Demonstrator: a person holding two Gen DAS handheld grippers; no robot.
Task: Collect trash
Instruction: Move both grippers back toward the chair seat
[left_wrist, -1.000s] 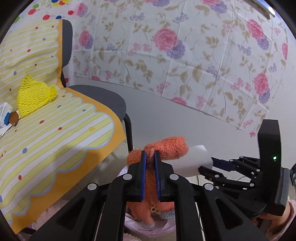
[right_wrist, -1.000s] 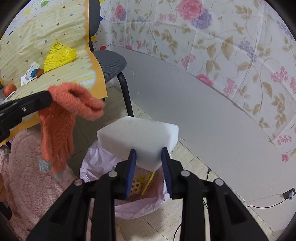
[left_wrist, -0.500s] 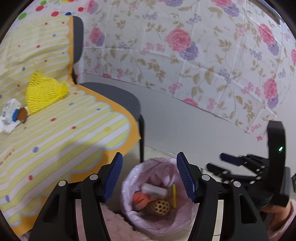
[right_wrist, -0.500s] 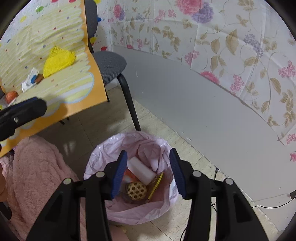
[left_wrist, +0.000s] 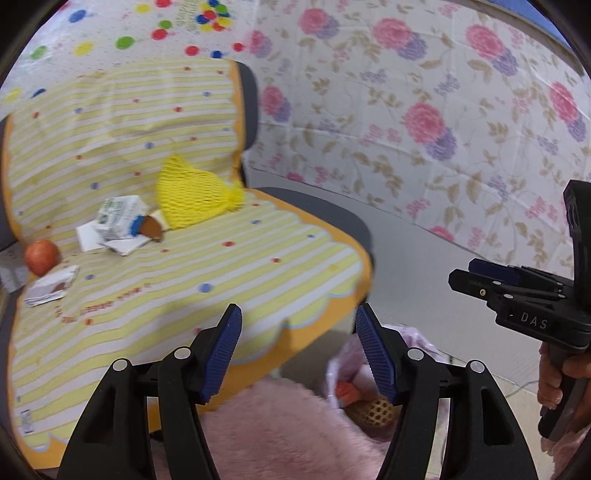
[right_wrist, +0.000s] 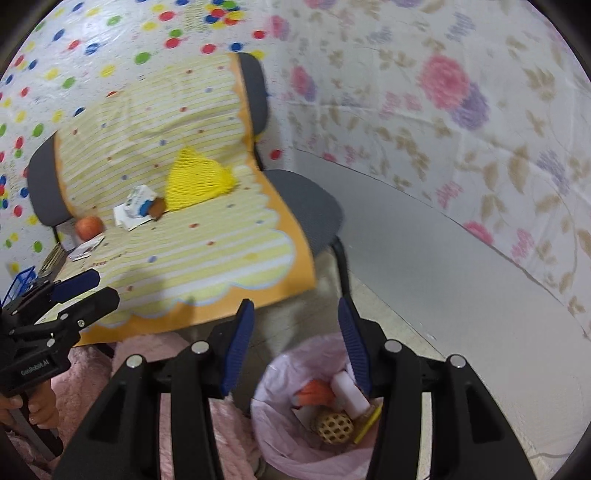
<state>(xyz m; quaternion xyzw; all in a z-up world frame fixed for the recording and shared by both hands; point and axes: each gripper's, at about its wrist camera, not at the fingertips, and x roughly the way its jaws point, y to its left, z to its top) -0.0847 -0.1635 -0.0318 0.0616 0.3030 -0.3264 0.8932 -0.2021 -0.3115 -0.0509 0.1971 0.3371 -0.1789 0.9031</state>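
Observation:
A pink-lined trash bin (right_wrist: 284, 439) stands on the floor and holds an orange glove (right_wrist: 314, 391), a white foam block (right_wrist: 347, 395), a wicker ball (right_wrist: 334, 424) and a yellow stick. The bin also shows in the left wrist view (left_wrist: 340, 362). My left gripper (left_wrist: 297, 354) is open and empty, above the striped cloth's front edge. My right gripper (right_wrist: 293, 343) is open and empty, above the bin. On the yellow striped cloth (left_wrist: 184, 277) lie a yellow net bag (left_wrist: 192, 195), a small carton (left_wrist: 116, 218), paper scraps (left_wrist: 50, 286) and an apple (left_wrist: 41, 256).
The cloth covers grey chairs (right_wrist: 306, 206) against floral and dotted wall sheets. A pink fluffy fabric (left_wrist: 280, 432) lies below my grippers. A grey panel (right_wrist: 443, 266) runs along the wall at the right. A blue basket (right_wrist: 20, 280) sits at the far left.
Both grippers opened and dropped the orange glove and the white foam block into the bin, then swung up and left toward the chairs with the trash.

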